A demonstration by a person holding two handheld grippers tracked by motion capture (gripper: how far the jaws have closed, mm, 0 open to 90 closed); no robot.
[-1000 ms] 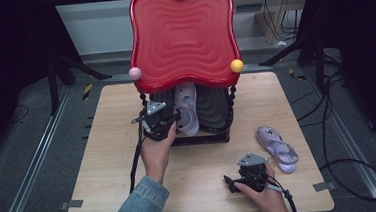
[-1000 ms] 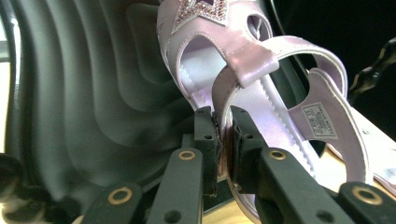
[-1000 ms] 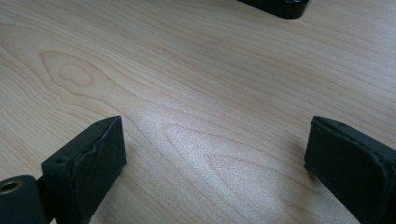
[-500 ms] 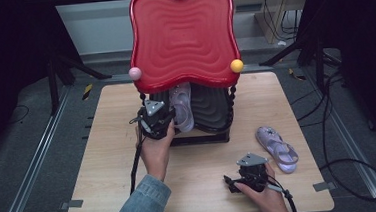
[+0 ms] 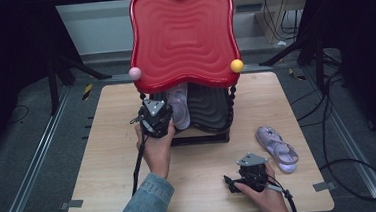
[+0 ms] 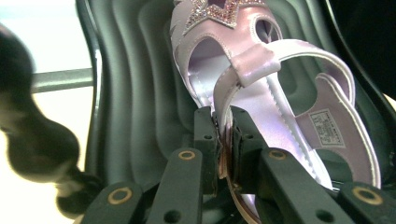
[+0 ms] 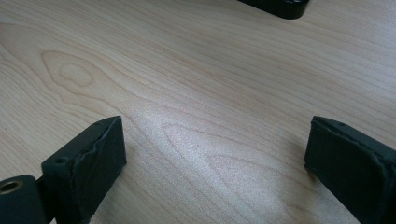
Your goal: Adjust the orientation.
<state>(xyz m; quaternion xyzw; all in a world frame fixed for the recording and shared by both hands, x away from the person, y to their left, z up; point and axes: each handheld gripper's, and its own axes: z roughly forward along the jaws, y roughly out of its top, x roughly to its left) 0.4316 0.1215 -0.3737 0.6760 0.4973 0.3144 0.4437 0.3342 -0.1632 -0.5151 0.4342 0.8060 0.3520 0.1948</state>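
A lilac sandal with a glittery front lies on the dark ribbed lower tray of a small rack, under its red top shelf. My left gripper reaches in from the left. In the left gripper view the gripper is shut on the side edge of this sandal, near its ankle strap, over the tray. A second lilac sandal lies on the table to the right. My right gripper rests low near the front edge. Its jaws stand wide open over bare wood.
The rack stands mid-table on black beaded posts, with a pink ball and an orange ball at the red shelf's front corners. The wooden table has free room left and front. Cables trail on the floor at right.
The held sandal sits a little further left and deeper under the red shelf. Both hands have kept their places.
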